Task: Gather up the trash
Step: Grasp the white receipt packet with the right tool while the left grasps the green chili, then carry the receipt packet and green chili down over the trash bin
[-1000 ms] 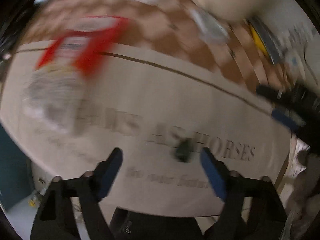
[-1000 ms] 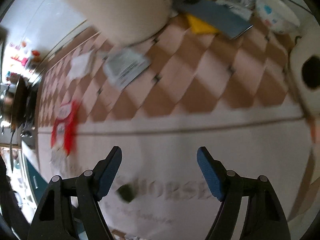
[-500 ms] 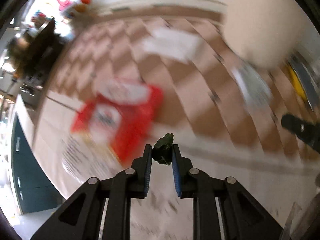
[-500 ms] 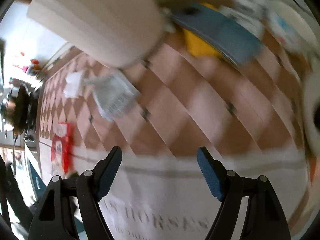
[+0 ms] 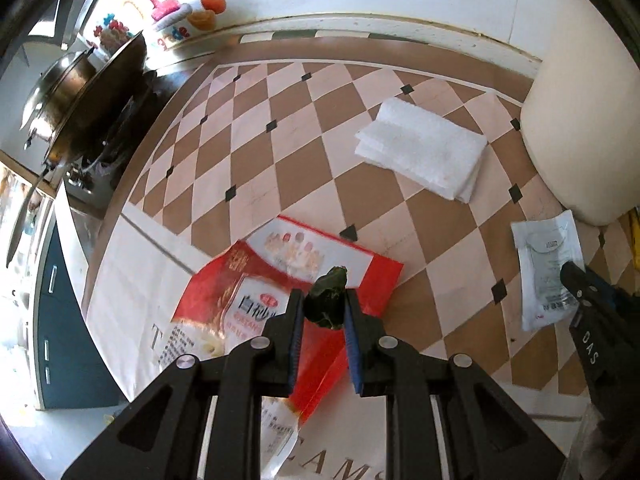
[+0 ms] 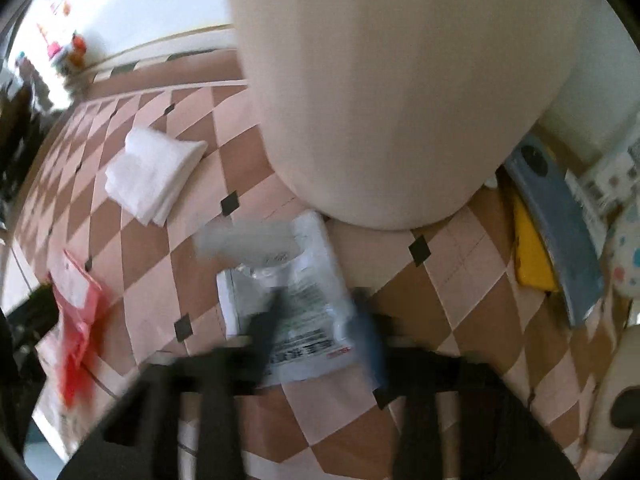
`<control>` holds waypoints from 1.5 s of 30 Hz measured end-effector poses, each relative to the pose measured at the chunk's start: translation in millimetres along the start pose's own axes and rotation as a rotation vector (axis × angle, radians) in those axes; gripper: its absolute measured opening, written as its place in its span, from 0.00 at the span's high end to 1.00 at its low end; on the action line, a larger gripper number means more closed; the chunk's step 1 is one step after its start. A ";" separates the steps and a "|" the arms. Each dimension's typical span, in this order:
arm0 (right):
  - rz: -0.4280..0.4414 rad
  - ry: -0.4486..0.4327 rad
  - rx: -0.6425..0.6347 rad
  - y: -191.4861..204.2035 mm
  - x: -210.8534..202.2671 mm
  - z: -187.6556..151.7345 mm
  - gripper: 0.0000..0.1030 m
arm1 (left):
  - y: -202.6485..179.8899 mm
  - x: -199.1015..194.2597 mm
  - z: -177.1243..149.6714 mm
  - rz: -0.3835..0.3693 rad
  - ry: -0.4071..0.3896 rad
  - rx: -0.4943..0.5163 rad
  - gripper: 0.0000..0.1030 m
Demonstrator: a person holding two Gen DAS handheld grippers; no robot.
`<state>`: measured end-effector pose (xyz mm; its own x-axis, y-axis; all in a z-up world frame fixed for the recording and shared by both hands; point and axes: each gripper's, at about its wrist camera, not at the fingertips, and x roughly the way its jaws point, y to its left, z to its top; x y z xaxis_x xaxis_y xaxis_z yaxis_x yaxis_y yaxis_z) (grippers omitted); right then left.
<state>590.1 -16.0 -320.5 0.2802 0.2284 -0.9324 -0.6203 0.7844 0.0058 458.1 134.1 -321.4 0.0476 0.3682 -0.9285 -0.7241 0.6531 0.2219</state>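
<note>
Trash: left gripper [image 5: 322, 312] is clamping 1 dark green scrap [image 5: 327, 300] for disposal; right gripper [image 6: 320, 312], jaws just closing, is nipping 1 white sachet [image 6: 286, 292] on worktop [image 6: 460, 280].

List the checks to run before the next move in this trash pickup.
1. Dark green scrap secured in the left hand-held gripper: ok, pinched between its pads.
2. Right hand-held gripper gripping the white packet: cannot tell. Its jaws have just been closing with the packet between them, but the view is blurred.
3. Red bag collected: not ok, it lies on the table.
4. Folded white tissue collected: not ok, it lies on the checkered cloth.
5. Drop-off bin located: cannot tell.
</note>
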 end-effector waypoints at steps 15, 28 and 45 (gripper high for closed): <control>0.137 -0.169 0.056 33.8 -143.0 -67.7 0.95 | 130.1 -90.1 -72.7 -0.063 -0.207 -0.105 0.85; 0.266 -0.213 -0.044 171.5 -230.7 -208.0 0.95 | 287.6 -93.0 -223.8 -0.039 -0.183 -0.238 0.85; 0.261 0.224 -0.245 312.7 -31.1 -384.3 0.95 | 355.8 184.6 -369.8 -0.151 0.299 -0.469 0.85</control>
<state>105.9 0.6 -428.7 -0.0587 0.2489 -0.9667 -0.8130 0.5501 0.1910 -45.2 189.7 -523.9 0.0268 0.0465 -0.9986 -0.9554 0.2951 -0.0119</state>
